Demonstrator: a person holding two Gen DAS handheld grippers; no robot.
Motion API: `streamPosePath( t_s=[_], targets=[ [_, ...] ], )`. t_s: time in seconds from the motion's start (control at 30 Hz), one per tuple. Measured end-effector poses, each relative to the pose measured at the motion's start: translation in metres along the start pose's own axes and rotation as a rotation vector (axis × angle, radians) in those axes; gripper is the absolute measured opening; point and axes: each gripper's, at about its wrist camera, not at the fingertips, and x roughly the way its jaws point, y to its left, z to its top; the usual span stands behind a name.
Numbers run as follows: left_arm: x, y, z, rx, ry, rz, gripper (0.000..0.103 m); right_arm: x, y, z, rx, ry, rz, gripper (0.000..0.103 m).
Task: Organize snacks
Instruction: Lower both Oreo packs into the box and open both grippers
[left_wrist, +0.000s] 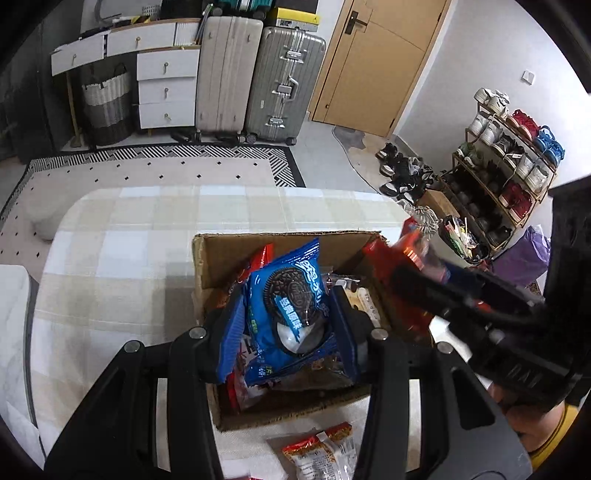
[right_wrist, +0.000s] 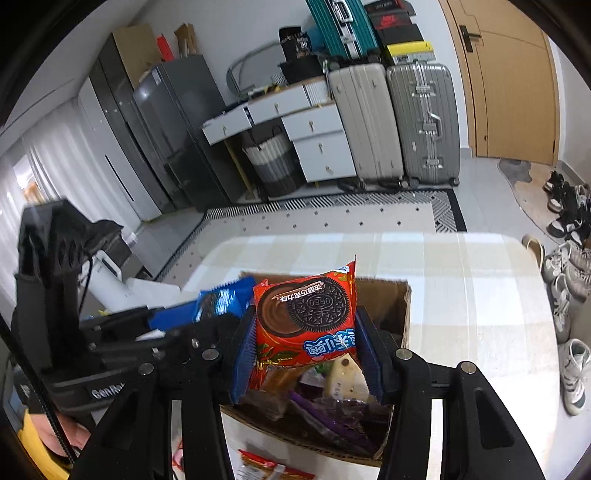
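Left tongs (left_wrist: 286, 325): I have them clamped on a blue Oreo packet (left_wrist: 291, 306), glossy, cookie printed. Right tongs (right_wrist: 304, 347): clamped on a red Oreo packet (right_wrist: 306, 325). Both over my cardboard box (left_wrist: 258, 247) of snacks on the checked surface (left_wrist: 129, 258).

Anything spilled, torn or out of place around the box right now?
Nothing spilled or torn. Each tongs grips an Oreo packet over the cardboard box: left holds the blue packet, right the red packet. One red-and-white snack packet lies outside on the tablecloth.
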Motion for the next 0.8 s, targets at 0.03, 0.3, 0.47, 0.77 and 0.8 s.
streamPosePath(
  t_s=[0.03, 0.3, 0.47, 0.77, 0.8],
  targets=[
    [0.006, 0.001, 0.002, 0.001, 0.004, 0.002, 0.041, 0.004, 0.001, -0.002, 0.004, 0.023, -0.005, 0.05],
    [0.042, 0.011, 0.009, -0.028, 0.034, -0.002, 0.041, 0.024, -0.003, -0.012, -0.003, 0.063, -0.01, 0.05],
    [0.046, 0.013, 0.008, -0.023, 0.023, 0.004, 0.041, 0.025, -0.003, -0.019, -0.003, 0.068, -0.016, 0.05],
    [0.01, 0.007, -0.012, -0.043, 0.011, -0.039, 0.041, 0.027, 0.007, -0.021, -0.033, 0.087, -0.038, 0.05],
    [0.004, 0.008, -0.013, -0.05, 0.014, -0.048, 0.041, 0.027, 0.01, -0.022, -0.054, 0.084, -0.051, 0.05]
  ],
)
